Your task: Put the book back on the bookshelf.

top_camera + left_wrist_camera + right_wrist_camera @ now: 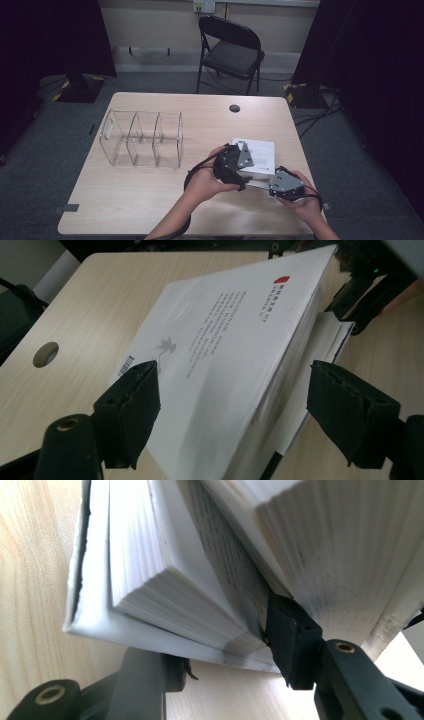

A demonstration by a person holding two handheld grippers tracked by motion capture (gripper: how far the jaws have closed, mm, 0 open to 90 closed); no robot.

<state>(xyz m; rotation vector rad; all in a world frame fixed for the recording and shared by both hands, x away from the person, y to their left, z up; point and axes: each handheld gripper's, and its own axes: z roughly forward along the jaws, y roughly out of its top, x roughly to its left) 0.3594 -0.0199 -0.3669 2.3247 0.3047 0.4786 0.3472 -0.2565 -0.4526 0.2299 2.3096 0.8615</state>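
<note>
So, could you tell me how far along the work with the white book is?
Done: the white book is parted, its upper half raised off the table. In hand: the right gripper clamps the lower pages, one jaw wedged between them; the left gripper straddles the raised half, jaws open. Remaining: probably laying it fully open.

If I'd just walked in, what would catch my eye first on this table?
Most likely the white book at the table's near right, propped partly open between two hand-held grippers. The right gripper has one jaw wedged among the pages and the other under the bottom cover, while the left gripper straddles the lifted upper part. Next, the clear plastic organizer with its dividers stands to the left.
</note>
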